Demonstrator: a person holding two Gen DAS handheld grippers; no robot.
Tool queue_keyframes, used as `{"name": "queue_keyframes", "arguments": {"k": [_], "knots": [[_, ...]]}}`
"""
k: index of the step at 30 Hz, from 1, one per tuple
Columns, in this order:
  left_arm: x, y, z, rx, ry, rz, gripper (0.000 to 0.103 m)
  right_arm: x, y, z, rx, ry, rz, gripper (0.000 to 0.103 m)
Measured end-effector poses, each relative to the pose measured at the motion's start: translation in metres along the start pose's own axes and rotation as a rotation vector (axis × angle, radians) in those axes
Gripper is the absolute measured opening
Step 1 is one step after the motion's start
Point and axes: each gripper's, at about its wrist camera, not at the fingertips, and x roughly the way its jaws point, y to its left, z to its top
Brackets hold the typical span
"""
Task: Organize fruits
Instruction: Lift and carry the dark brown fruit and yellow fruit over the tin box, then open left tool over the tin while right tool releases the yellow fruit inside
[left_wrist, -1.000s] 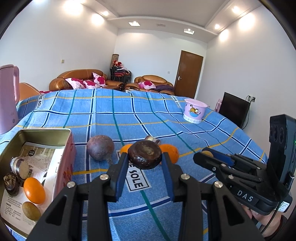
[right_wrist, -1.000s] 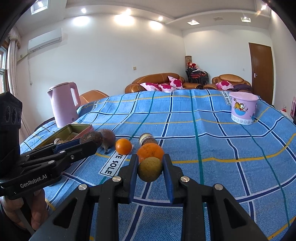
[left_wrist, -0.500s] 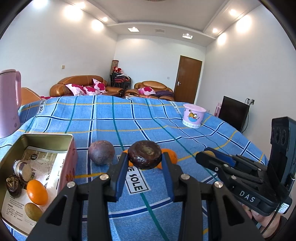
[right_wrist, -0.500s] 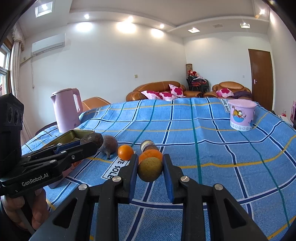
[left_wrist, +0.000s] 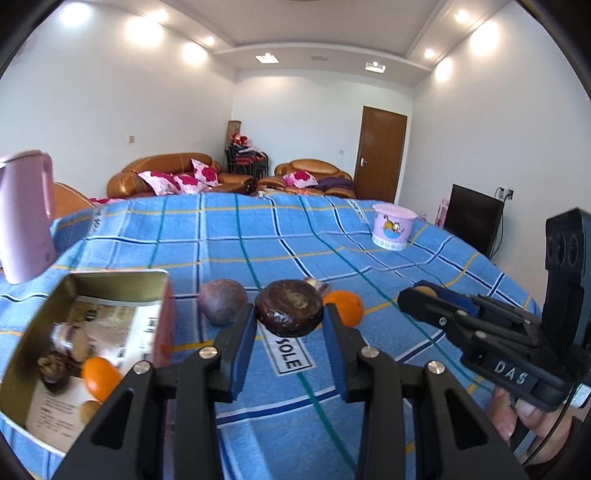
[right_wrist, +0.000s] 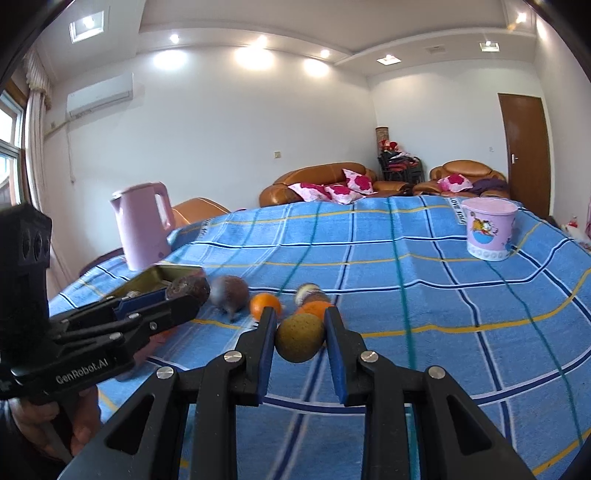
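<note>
Blue plaid cloth (left_wrist: 258, 236) covers the table, with sofas and a brown door behind.

Left gripper (left_wrist: 290, 325) clamps a dark brown fruit (left_wrist: 289, 312) between its blue pads, above the cloth. Right gripper (right_wrist: 300, 334) clamps a green-yellow fruit (right_wrist: 300, 339) the same way.

Tin (left_wrist: 33, 332) sits at 9 o'clock of the left gripper and contains 1 orange (left_wrist: 100, 377), a jar and 1 dark fruit. On the cloth lie a purple fruit (left_wrist: 222, 301) at 10 o'clock and an orange fruit (left_wrist: 345, 307) at 2 o'clock. Kettle (right_wrist: 142, 225) stands at far left. Pink cup (right_wrist: 487, 232) stands at far right.
</note>
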Motion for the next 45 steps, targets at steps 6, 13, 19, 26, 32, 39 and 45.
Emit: {"name": "queue_keyframes", "arguments": {"k": [6,13,19,26,32,39,45], "knots": [[-0.027,0.025,0.008,0.013,-0.022,0.11,0.038,-0.009,0.036,0.026,-0.044,-0.024,0.072,0.028],[-0.039,0.074,0.011,-0.036,0.027,0.238,0.038,0.0,0.069,0.056,-0.033,-0.006,0.186,0.029],[-0.051,0.113,0.004,-0.086,0.053,0.31,0.038,0.016,0.103,0.061,-0.087,0.024,0.227,0.029],[-0.052,0.133,-0.003,-0.108,0.089,0.351,0.038,0.038,0.13,0.055,-0.114,0.072,0.265,0.028],[-0.051,0.141,-0.01,-0.116,0.113,0.361,0.038,0.06,0.154,0.042,-0.161,0.127,0.286,0.029],[-0.046,0.148,-0.016,-0.125,0.144,0.374,0.038,0.083,0.171,0.024,-0.193,0.196,0.296,0.029],[-0.044,0.146,-0.019,-0.123,0.156,0.365,0.038,0.091,0.174,0.014,-0.203,0.232,0.293,0.029]]}}
